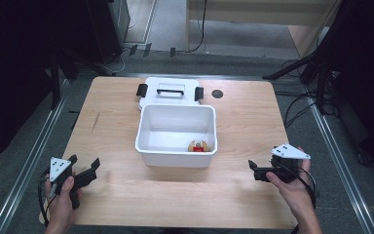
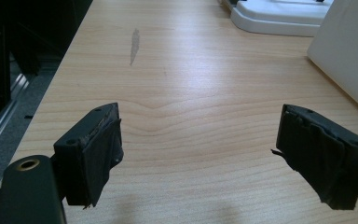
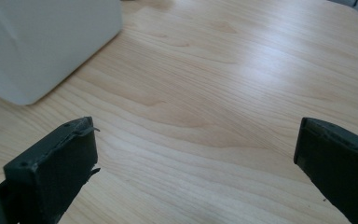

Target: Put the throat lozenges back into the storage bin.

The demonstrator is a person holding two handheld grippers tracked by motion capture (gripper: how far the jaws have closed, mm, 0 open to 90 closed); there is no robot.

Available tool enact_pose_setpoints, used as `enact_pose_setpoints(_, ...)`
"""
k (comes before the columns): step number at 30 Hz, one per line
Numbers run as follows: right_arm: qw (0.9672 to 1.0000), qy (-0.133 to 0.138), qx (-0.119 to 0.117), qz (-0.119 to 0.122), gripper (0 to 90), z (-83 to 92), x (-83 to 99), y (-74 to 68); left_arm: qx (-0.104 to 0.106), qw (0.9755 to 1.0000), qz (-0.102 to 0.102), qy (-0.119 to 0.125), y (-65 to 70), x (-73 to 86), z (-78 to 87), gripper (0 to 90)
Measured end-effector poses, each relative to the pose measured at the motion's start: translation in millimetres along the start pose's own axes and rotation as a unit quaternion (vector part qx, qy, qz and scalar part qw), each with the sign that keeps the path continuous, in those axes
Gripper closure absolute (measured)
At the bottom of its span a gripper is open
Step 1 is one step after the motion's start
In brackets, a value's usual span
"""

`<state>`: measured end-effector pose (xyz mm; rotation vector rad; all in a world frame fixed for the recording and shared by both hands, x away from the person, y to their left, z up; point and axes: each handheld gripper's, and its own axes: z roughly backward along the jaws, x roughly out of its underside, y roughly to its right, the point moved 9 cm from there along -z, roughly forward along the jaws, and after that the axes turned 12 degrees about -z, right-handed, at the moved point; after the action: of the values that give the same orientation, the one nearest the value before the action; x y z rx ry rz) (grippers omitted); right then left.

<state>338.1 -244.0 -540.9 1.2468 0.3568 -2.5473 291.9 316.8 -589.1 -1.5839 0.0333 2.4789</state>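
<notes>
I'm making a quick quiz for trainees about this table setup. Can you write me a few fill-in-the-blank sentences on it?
1. The white box stands with its top ____.
2. The lid lies flat on the table just ____ the box, as the high view shows it.
3. The small toy lies ____ the box.
4. The left gripper and the right gripper both hold ____.

Missing words: open; behind; inside; nothing

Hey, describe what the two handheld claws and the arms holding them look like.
Both are black. The left claw and right claw each carry a grey three-cornered plate on top, with small dark dots on the plates. Each has two blocky black jaws with worn, fraying pads. Black cables trail back from them. The forearms are bare, no sleeves.
</notes>
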Motion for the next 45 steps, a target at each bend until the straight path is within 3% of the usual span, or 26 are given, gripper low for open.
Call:
enact_pose_setpoints(2,0.9998,0.007,0.011,-0.012,0.0,0.1,7.0,6.6,0.000,1.0000,0.000,0.000,0.0,0.0,0.0,14.8)
enact_pose_setpoints(14,0.9980,0.046,0.029,-0.033,0.0,4.9,30.3,28.0,0.001,1.0000,0.002,0.000,-0.2,0.1,0.1,14.7)
enact_pose_setpoints(28,0.9974,0.041,0.039,-0.046,0.0,15.0,59.3,42.8,0.001,1.0000,0.002,0.001,-0.2,0.0,0.2,14.8)
enact_pose_setpoints(45,0.9954,0.043,0.048,-0.071,0.0,30.7,80.7,61.6,0.000,1.0000,0.000,0.000,0.0,0.0,0.0,14.8)
